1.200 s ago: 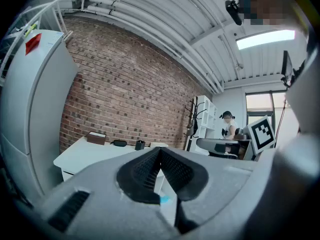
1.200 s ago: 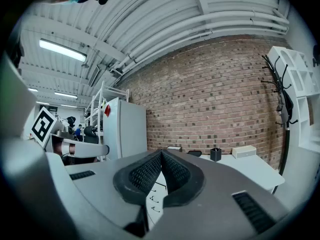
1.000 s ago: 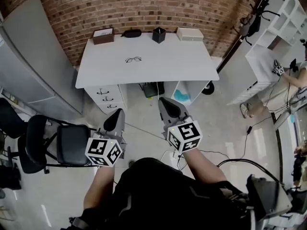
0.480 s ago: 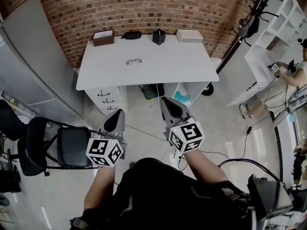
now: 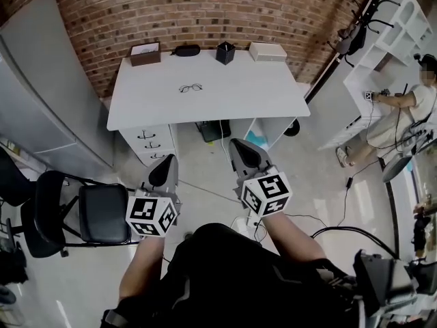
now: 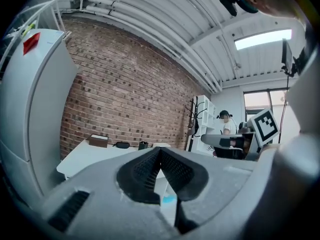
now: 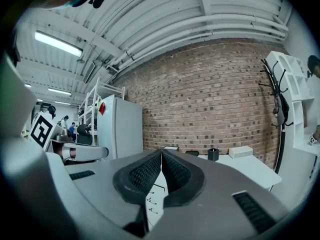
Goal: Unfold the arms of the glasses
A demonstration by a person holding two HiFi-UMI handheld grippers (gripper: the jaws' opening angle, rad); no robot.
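While the left gripper (image 5: 164, 166) hangs over the floor well short of the desk (image 5: 239, 101), its jaws are pressed together on nothing; right gripper (image 5: 240, 150) same deal, closed and empty; glasses (image 5: 190, 87) lie on the desk, untouched.

Desk (image 5: 232, 98) ahead of me, white top. Glasses (image 5: 190, 87) lie left of centre, apart from the rest. Along far edge, L to R: brown box (image 5: 146, 52), black case (image 5: 186, 48), black cup (image 5: 225, 51), white box (image 5: 268, 51).
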